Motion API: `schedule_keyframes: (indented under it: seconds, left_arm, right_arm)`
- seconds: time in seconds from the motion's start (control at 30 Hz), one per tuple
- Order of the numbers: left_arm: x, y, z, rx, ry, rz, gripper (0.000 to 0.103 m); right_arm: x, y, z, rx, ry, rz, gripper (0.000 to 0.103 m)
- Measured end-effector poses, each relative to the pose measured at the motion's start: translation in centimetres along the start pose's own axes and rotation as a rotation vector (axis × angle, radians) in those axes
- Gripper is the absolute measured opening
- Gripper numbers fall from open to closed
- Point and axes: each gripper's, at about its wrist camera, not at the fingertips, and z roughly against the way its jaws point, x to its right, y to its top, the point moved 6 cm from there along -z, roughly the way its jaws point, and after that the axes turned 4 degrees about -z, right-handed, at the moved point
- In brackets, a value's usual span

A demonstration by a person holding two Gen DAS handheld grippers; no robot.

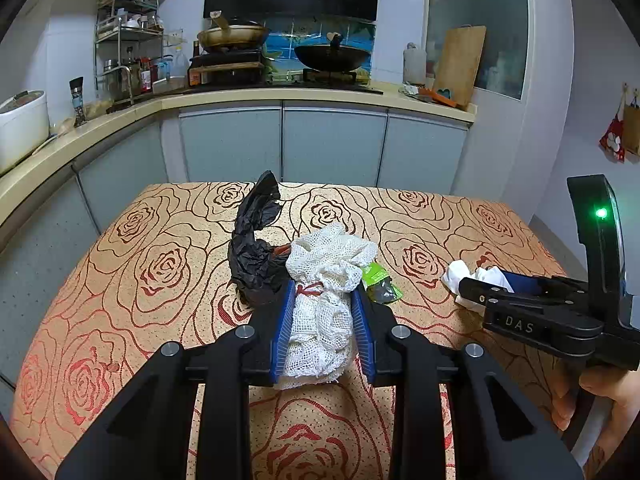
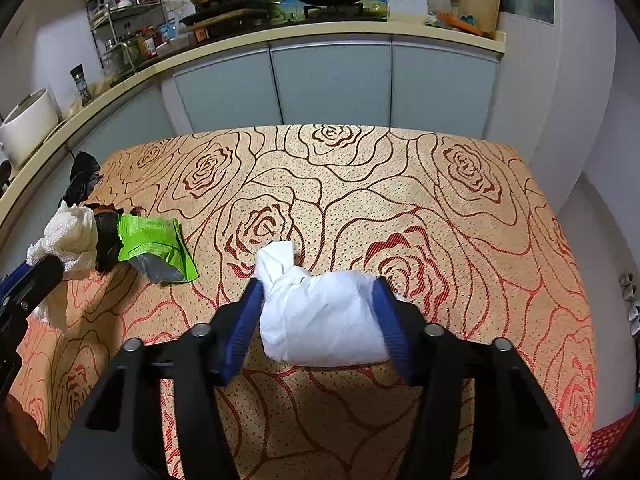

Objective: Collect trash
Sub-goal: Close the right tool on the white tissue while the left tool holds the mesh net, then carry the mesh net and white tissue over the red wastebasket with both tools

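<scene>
A white mesh net bundle point(image 1: 324, 320) tied with a red band sits between the blue pads of my left gripper point(image 1: 324, 286), which is shut on it just above the rose-patterned tablecloth point(image 1: 160, 248). Behind it lie a crumpled black plastic bag point(image 1: 256, 256) and a green snack wrapper point(image 1: 378, 280). In the right wrist view a white crumpled paper wad point(image 2: 324, 320) fills my right gripper point(image 2: 318, 284); both pads press its sides. The green wrapper point(image 2: 154, 240) lies to the left, next to the mesh bundle point(image 2: 68, 236).
The table stands in front of grey kitchen cabinets point(image 1: 332, 144) with a counter holding pans, a spice rack point(image 1: 128, 44) and a white rice cooker point(image 1: 20, 124). A hand point(image 1: 600, 396) holds the right gripper at the table's right side.
</scene>
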Motion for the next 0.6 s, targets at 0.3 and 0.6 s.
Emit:
schedule_keyframes:
  seconds: [0.3, 0.6]
  left_arm:
    - [0.0, 0.0, 0.0, 0.002, 0.002, -0.006, 0.027]
    - [0.7, 0.6, 1.2, 0.029, -0.008, -0.013, 0.027]
  right_arm:
    - [-0.4, -1.0, 1.8, 0.006, 0.017, 0.002, 0.031]
    - [-0.3, -1.6, 8.7, 0.126, -0.006, 0.003, 0.031]
